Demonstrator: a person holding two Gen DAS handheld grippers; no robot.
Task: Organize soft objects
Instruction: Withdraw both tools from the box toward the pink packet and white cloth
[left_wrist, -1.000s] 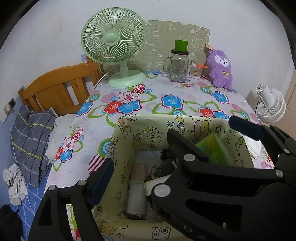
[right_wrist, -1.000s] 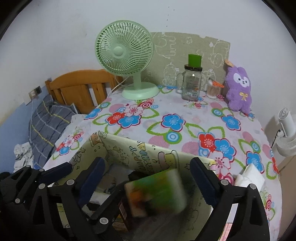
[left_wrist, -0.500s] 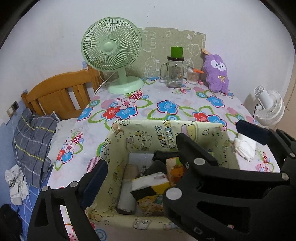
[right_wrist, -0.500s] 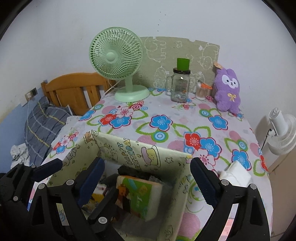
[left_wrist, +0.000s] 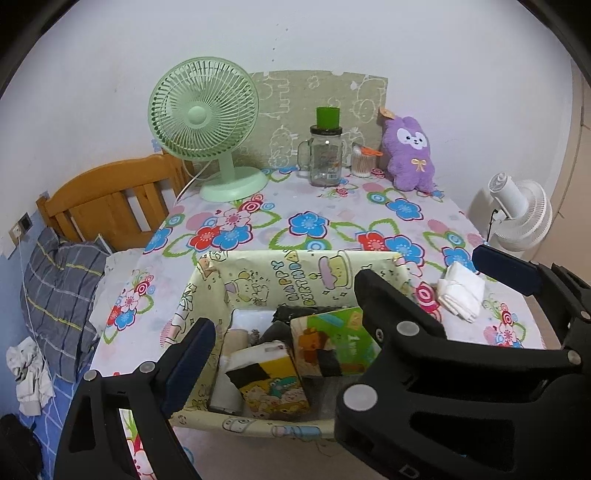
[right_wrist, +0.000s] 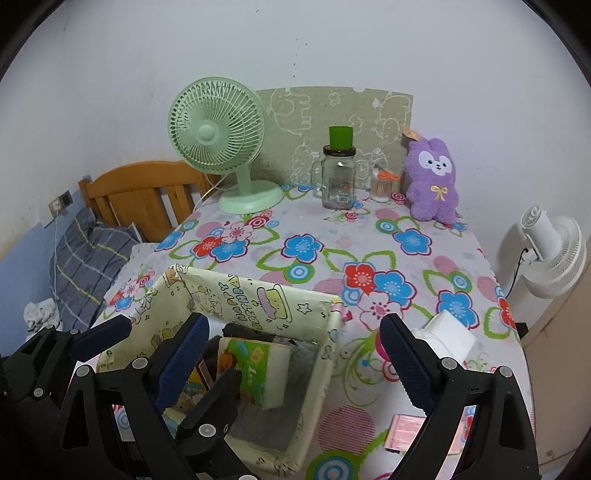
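A cream cartoon-print storage box (left_wrist: 280, 266) (right_wrist: 258, 295) stands on the floral table. Inside lie a green tissue pack (left_wrist: 332, 339) (right_wrist: 255, 365), a yellow cartoon tissue pack (left_wrist: 269, 380), a beige roll and dark items. A white folded cloth (left_wrist: 461, 291) (right_wrist: 447, 332) lies on the table right of the box. A purple plush bunny (left_wrist: 408, 155) (right_wrist: 434, 181) stands at the back right. My left gripper (left_wrist: 347, 306) is open and empty above the box. My right gripper (right_wrist: 291, 354) is open and empty above the box's right side.
A green desk fan (left_wrist: 207, 122), a glass jar with a green lid (left_wrist: 325, 155) and a cotton-swab cup (left_wrist: 362, 162) stand at the table's back. A pink packet (right_wrist: 406, 428) lies near the front right. A white fan (left_wrist: 517, 210) stands right of the table, a wooden bed frame (left_wrist: 107, 199) to the left.
The green tissue pack dropped from between my right gripper's fingers into the box and now rests there. Both grippers have pulled back and up from the box.
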